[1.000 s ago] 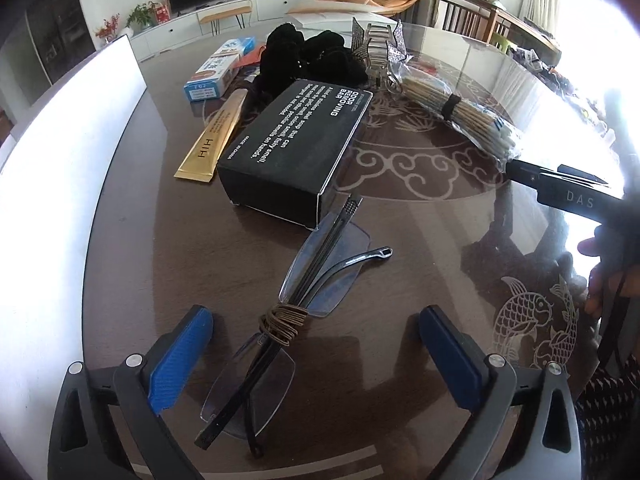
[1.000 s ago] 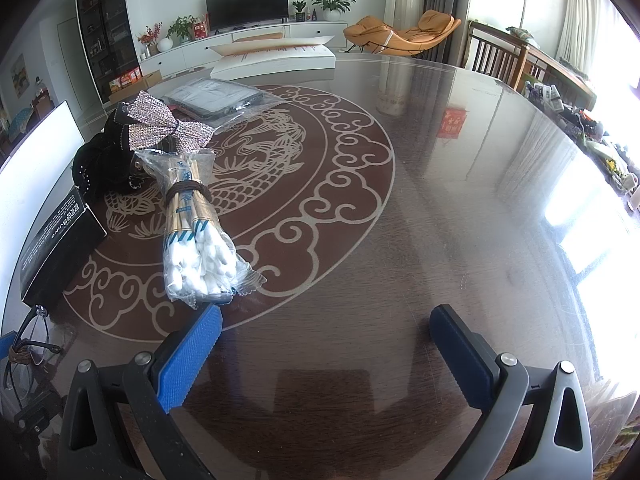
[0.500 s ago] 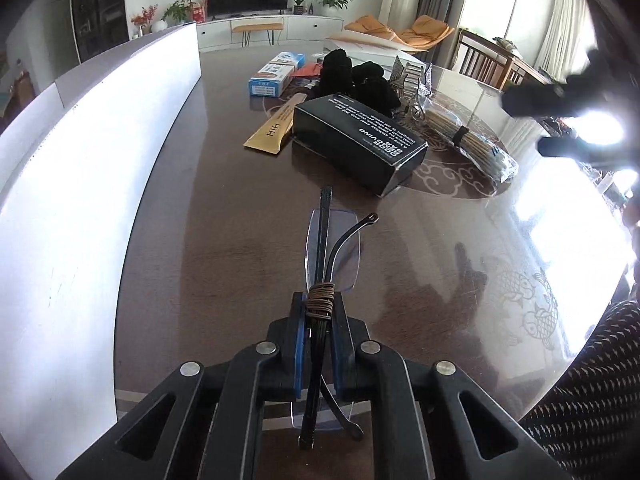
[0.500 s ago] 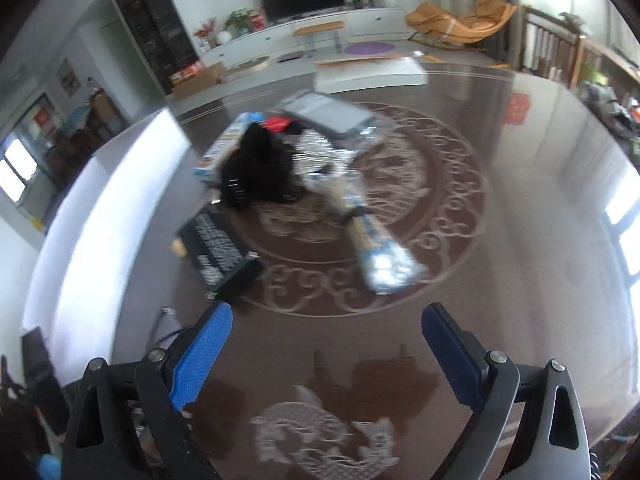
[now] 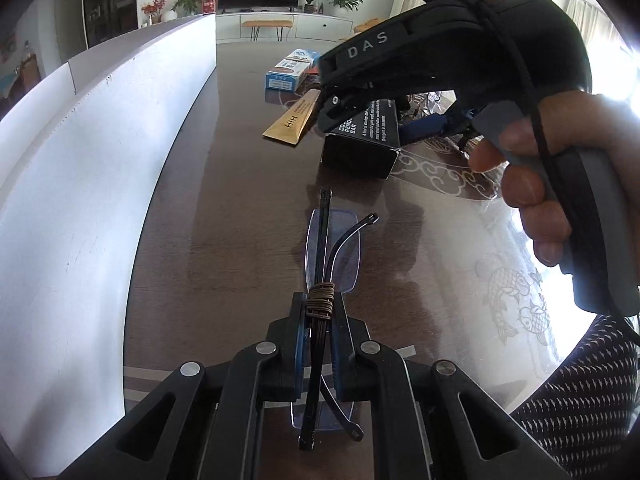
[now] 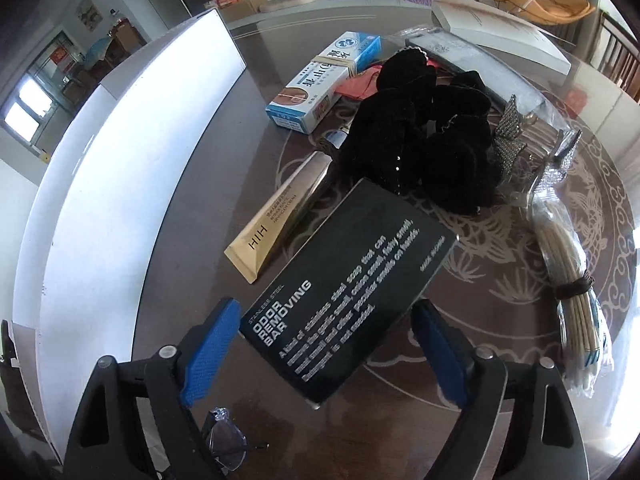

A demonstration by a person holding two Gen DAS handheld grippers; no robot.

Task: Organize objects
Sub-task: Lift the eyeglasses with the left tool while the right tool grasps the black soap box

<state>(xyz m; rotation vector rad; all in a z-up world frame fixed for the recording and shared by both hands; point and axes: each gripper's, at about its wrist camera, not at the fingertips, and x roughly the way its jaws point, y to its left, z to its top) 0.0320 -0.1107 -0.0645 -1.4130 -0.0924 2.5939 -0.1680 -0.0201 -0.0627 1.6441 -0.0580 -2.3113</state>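
- A dark round table (image 6: 520, 420) with a pale dragon-and-cloud inlay under glass carries the scattered items; a long white panel (image 6: 100, 208) stands along its left edge.
- A black box (image 6: 352, 292) lettered "ODOR REMOVING BAR" lies flat near the table's front, its near end between the blue pads of the right gripper (image 6: 320, 344). The jaws are closing around the box, with a gap showing at each pad.
- In the left wrist view, a person's hand (image 5: 560, 168) grips the handle of that right gripper, its black body marked "DAS" reaching over the black box.
- A heap of black fabric (image 6: 424, 136) sits just behind the box, touching a sequinned silver bow (image 6: 508, 136).
- A blue-and-white carton (image 6: 320, 80) lies behind the heap on the left; a gold tube (image 6: 272, 236) marked "HIH" rests beside the box's left side.
- A bagged bundle of cotton swabs (image 6: 576, 312), tied with a dark band, lies to the right of the box.
- The left gripper (image 5: 318, 340) is clamped tight on folded rimless glasses (image 5: 332, 248), pinching them where a brown elastic wraps the temples; the lenses lie low over the tabletop in front of the black box.
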